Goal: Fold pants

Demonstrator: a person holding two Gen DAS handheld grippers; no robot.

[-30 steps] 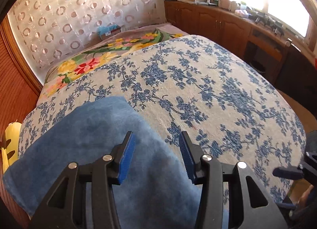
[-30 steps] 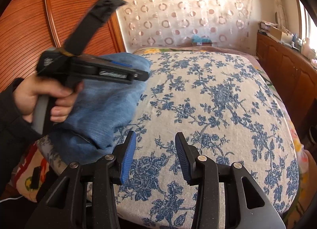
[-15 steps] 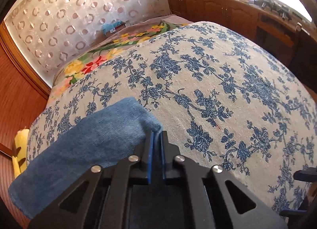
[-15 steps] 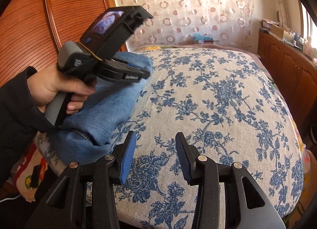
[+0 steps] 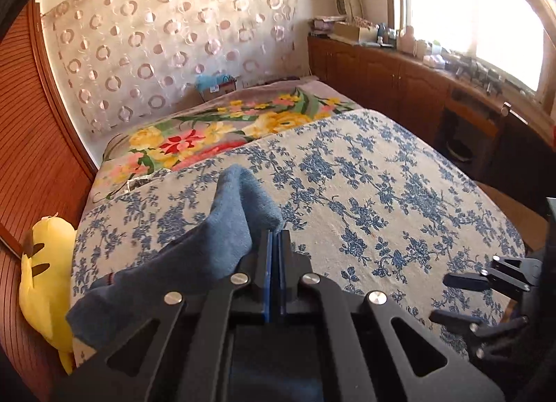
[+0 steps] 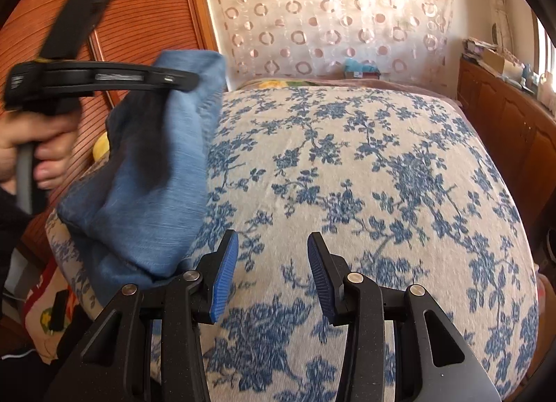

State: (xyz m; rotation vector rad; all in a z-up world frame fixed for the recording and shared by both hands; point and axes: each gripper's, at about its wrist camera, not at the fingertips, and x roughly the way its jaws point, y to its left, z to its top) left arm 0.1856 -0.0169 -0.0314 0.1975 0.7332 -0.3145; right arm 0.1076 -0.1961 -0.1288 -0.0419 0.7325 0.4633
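Left gripper clamped on pants edge, fabric lifted off bedspread; right gripper parted, empty.

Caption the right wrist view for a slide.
Left gripper lifts the blue pants off the floral bedspread; right gripper waits open.
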